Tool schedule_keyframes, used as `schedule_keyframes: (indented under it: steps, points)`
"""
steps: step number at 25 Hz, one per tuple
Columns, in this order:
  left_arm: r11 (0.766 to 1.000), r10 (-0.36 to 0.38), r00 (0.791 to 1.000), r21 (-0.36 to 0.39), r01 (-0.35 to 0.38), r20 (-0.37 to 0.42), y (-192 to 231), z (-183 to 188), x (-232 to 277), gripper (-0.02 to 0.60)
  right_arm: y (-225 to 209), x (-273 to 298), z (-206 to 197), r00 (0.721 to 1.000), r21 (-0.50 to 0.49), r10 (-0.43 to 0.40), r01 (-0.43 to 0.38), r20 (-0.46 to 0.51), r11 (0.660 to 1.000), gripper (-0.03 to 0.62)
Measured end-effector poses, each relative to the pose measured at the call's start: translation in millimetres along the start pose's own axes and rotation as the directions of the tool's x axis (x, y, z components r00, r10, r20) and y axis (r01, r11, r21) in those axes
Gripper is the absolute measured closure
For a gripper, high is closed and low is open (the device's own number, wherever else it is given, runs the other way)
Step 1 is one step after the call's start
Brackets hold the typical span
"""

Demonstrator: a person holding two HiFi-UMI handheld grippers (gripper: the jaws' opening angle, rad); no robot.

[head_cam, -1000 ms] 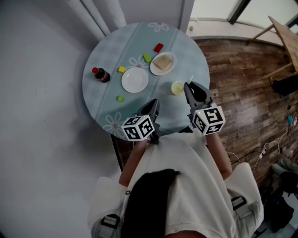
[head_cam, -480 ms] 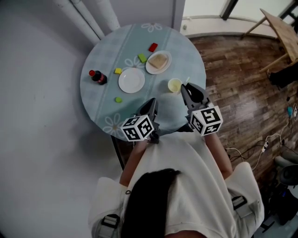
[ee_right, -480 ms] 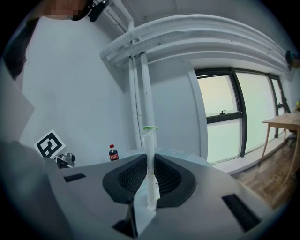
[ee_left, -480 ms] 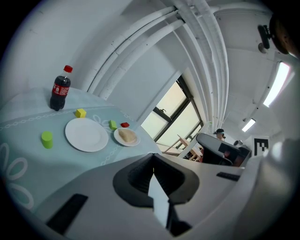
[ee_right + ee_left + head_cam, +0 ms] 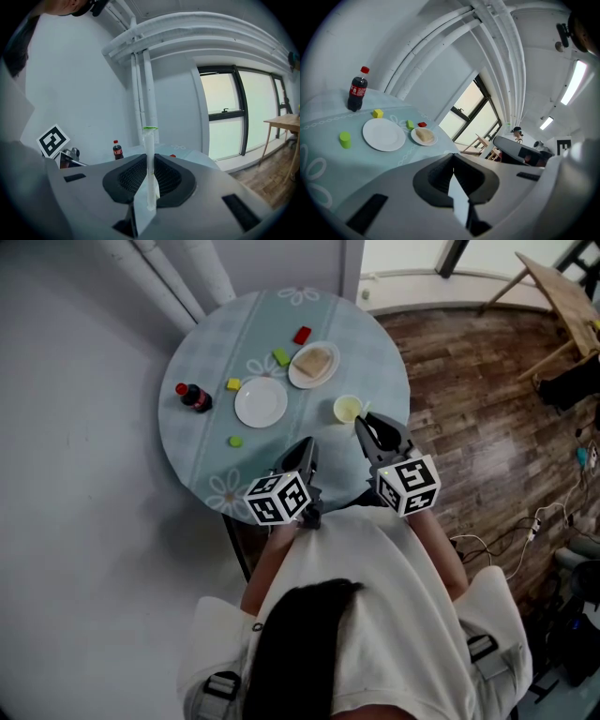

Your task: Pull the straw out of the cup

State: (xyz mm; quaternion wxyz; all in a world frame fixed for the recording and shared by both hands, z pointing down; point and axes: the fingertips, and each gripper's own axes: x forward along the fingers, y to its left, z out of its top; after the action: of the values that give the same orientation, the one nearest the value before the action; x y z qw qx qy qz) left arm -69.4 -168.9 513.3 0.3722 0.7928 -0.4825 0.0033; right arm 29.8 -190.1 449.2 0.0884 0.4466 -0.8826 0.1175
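A pale yellow cup (image 5: 348, 409) stands on the round light-blue table (image 5: 206, 446), near its right front edge. My right gripper (image 5: 364, 424) hovers just right of the cup, shut on a thin white straw (image 5: 149, 159) that stands upright between its jaws, green-rimmed end up. The straw's lower end shows just under the jaws. No cup appears in the right gripper view. My left gripper (image 5: 307, 446) hangs over the table's near edge, left of the cup. Its jaws (image 5: 453, 164) meet with nothing between them.
On the table are a cola bottle (image 5: 192, 396), an empty white plate (image 5: 261, 402), a plate with bread (image 5: 313, 364), and small yellow (image 5: 232, 384), green (image 5: 280, 357) and red (image 5: 302, 335) blocks. A wall and pipes lie behind; wooden floor is on the right.
The head view has drifted, so the table sits a little higher and further left. My right gripper has edged slightly left with the straw, staying beside the cup. The left gripper has stayed put.
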Motion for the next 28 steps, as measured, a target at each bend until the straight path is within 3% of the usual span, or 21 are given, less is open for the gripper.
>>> schedule_keyframes:
  steps: [13, 28]
  points:
    - [1.0, -0.008, 1.0, -0.001, 0.008, -0.016, -7, -9, -3, 0.572, 7, -2, -37, 0.99, 0.018, -0.012, 0.015, -0.139, 1.0, 0.53]
    - [1.0, 0.014, 1.0, -0.02, -0.014, -0.003, 3, -4, -3, 0.572, 22, 15, -85, 0.937, 0.037, 0.044, -0.033, -0.346, 0.999, 0.53]
